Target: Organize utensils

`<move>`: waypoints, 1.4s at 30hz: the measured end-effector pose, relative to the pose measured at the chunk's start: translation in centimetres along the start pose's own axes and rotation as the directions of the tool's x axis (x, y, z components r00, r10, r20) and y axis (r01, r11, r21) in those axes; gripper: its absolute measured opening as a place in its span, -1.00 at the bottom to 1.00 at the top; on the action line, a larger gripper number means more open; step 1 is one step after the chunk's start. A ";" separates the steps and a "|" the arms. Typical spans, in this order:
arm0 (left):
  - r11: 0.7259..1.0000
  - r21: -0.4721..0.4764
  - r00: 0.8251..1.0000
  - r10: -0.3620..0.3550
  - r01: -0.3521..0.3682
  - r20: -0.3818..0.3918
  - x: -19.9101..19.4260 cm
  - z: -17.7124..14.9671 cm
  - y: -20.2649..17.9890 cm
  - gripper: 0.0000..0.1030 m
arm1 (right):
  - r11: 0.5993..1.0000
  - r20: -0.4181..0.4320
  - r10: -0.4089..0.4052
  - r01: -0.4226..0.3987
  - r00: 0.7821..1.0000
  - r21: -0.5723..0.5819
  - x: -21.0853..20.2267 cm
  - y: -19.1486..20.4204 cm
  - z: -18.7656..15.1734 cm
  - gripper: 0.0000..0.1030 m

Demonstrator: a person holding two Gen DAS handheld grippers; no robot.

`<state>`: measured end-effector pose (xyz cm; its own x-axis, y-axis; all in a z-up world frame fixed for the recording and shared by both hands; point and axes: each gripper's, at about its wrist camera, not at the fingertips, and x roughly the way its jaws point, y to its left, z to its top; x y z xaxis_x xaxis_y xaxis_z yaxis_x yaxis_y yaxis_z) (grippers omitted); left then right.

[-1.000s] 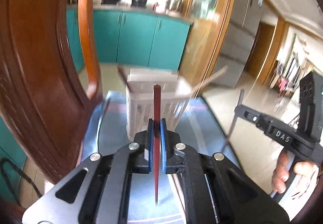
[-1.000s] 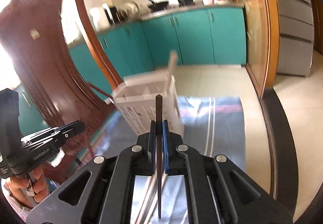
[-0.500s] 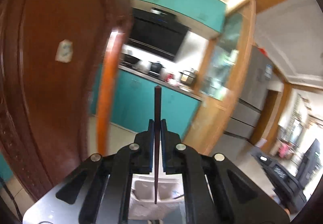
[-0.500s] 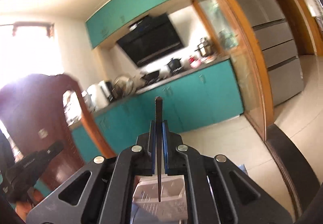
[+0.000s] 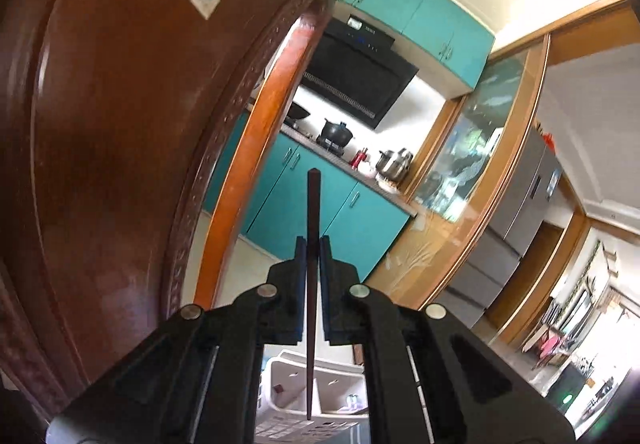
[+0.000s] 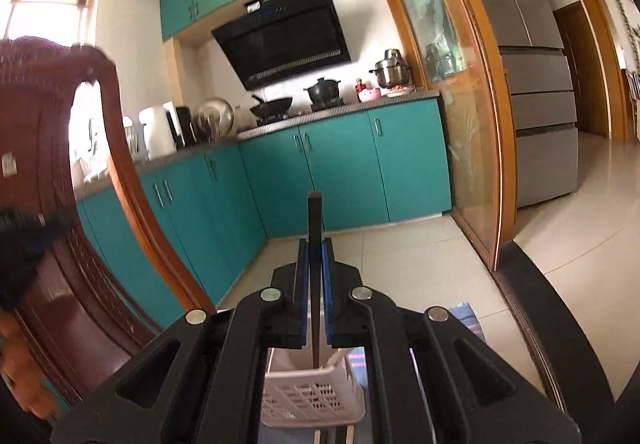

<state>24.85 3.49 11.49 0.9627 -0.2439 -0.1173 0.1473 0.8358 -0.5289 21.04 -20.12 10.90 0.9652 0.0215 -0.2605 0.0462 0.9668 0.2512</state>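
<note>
The left gripper has its blue-padded fingers pressed together on a reddish-brown chopstick, which stands upright between them, its blunt end up at twelve o'clock and its thin tip down at six o'clock. That tip hangs over the open top of a white slotted utensil basket, seen from above at six o'clock of the left wrist view; the basket is split into compartments, and the tip shows in front of the divider, so which compartment it is over cannot be told. A carved wooden chair back fills the nine o'clock side.

The right gripper is likewise closed on a dark chopstick, held upright with its square end at twelve o'clock and its lower end in front of the near rim of the same white basket at six o'clock. The basket stands on a striped cloth covering the counter. Teal kitchen cabinets lie beyond.
</note>
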 end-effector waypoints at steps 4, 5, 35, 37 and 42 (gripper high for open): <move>1.000 0.013 0.999 0.008 -0.009 0.046 -0.3 -0.4 -0.6 -0.87 | 0.999 -0.041 0.025 -0.026 0.999 -0.022 0.6 0.5 -0.8 -0.87; 0.999 0.025 0.999 0.019 -0.020 0.050 0.1 -0.6 -0.9 -0.87 | 0.999 -0.044 0.026 -0.027 0.999 -0.025 0.7 0.5 -0.9 -0.87; 0.939 0.330 0.993 0.117 -0.102 -0.024 -1.1 -7.5 -3.7 -0.22 | 0.973 -0.589 0.012 -0.146 0.808 -0.180 3.6 -2.7 -12.2 -0.24; 0.939 0.332 0.994 0.109 -0.092 -0.032 -2.0 -8.0 -3.5 -0.19 | 0.981 -0.658 0.004 -0.130 0.753 -0.143 5.4 -3.2 -14.2 -0.24; 0.922 0.372 0.986 0.144 -0.103 -0.084 -2.9 -9.7 -2.8 -0.12 | 0.986 -0.744 -0.009 -0.117 0.669 -0.118 7.3 -2.9 -17.1 -0.23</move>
<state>19.45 -2.91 5.13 0.9515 -0.1611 -0.2622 0.1209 0.9792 -0.1626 23.57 -18.40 -7.68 0.4536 0.1948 -0.8697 -0.0980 0.9808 0.1686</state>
